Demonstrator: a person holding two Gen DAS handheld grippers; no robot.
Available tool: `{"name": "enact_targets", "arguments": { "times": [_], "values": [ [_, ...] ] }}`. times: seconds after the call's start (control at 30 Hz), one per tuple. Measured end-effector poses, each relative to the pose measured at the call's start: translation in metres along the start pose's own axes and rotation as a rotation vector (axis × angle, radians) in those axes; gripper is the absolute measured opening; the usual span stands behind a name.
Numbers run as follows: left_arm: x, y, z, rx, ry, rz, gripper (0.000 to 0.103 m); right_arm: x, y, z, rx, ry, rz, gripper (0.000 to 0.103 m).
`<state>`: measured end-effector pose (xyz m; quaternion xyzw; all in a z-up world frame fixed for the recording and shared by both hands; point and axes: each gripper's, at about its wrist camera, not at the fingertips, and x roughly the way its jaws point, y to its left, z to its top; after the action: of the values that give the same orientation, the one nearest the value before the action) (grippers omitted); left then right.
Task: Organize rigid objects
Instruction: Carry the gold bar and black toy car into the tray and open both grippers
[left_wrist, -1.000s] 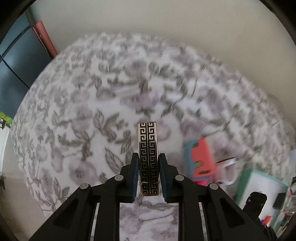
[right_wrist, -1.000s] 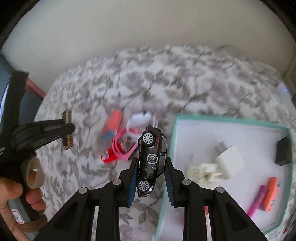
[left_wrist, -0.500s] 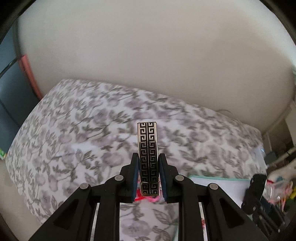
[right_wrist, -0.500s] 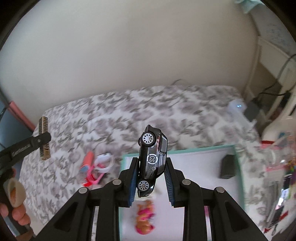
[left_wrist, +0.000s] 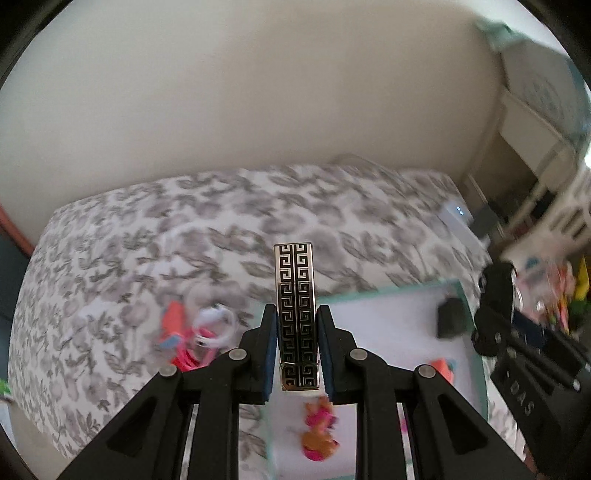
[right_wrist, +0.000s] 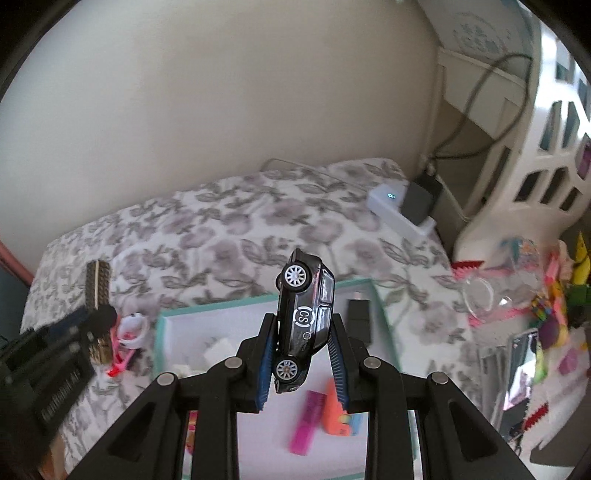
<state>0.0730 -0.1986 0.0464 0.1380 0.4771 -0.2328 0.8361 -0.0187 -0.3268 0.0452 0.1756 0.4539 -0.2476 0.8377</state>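
Note:
My left gripper (left_wrist: 295, 314) is shut on a slim gold lighter (left_wrist: 295, 291) with a black key pattern, held upright above the near left corner of a teal-rimmed white tray (left_wrist: 388, 290). The right gripper (right_wrist: 301, 325) is shut on a black toy car (right_wrist: 304, 317), nose up, over the same tray (right_wrist: 221, 304). In the right wrist view the left gripper (right_wrist: 98, 314) and its lighter (right_wrist: 96, 284) show at the left. The other gripper (left_wrist: 495, 314) appears at the right in the left wrist view. The tray holds a black block (right_wrist: 359, 314), a pink bar (right_wrist: 306, 421), an orange piece (right_wrist: 336, 410) and a white adapter (right_wrist: 218, 349).
The tray lies on a bed with a grey floral cover (left_wrist: 184, 229). An orange piece and a white-and-pink ring (left_wrist: 210, 325) lie left of the tray. A white box with a black plug (right_wrist: 402, 206) sits at the bed's far right. Colourful clutter (right_wrist: 535, 295) and white furniture stand to the right.
Both grippers have risen and swung right, still holding the lighter and the car. The tray now lies under both, and the wall and right-hand furniture have come into view.

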Motion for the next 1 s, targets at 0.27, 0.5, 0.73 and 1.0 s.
{"name": "enact_targets", "arguments": {
  "times": [0.27, 0.5, 0.73, 1.0],
  "values": [
    [0.028, -0.041, -0.020, 0.090, 0.096, -0.002, 0.022, 0.024, -0.013, -0.010, -0.017, 0.078, -0.059, 0.029],
    [0.061, -0.050, -0.038, 0.103, 0.192, 0.018, 0.022, 0.058, -0.018, -0.023, -0.011, 0.186, -0.070, 0.029],
    [0.072, -0.051, -0.045, 0.108, 0.230, 0.031, 0.022, 0.073, -0.018, -0.032, -0.020, 0.236, -0.085, 0.029],
    [0.083, -0.053, -0.051, 0.113, 0.267, 0.036, 0.022, 0.097, -0.019, -0.044, -0.022, 0.315, -0.103, 0.030]
  ]
}}
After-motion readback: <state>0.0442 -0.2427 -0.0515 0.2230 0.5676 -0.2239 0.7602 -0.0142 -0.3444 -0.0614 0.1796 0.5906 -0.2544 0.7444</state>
